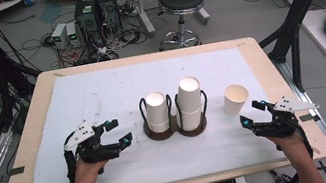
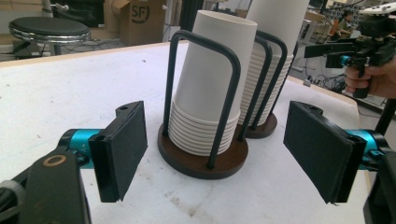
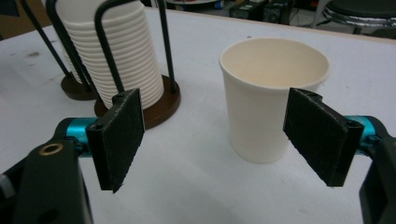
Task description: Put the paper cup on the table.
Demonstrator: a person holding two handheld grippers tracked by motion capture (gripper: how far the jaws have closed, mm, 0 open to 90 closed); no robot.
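Resting low, the left claw (image 1: 116,131) gapes, empty; the right claw (image 1: 252,112) gapes near the loose cup (image 1: 235,99).

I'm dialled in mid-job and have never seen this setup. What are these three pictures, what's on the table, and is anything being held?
There is no robot arm here: a person stands at the table holding a hand-held two-jaw gripper in each hand. The high view looks down from above on the left gripper and the right gripper. The other two pictures come from cameras riding on each gripper, looking out between its own black jaws.

On the white mat stands a dark double cup holder with two stacks of upside-down paper cups: a shorter stack and a taller stack. To the right stands a single cup, upright and mouth up.

Nothing is held. Both grippers are open; the right one faces the single cup, the left one the shorter stack.
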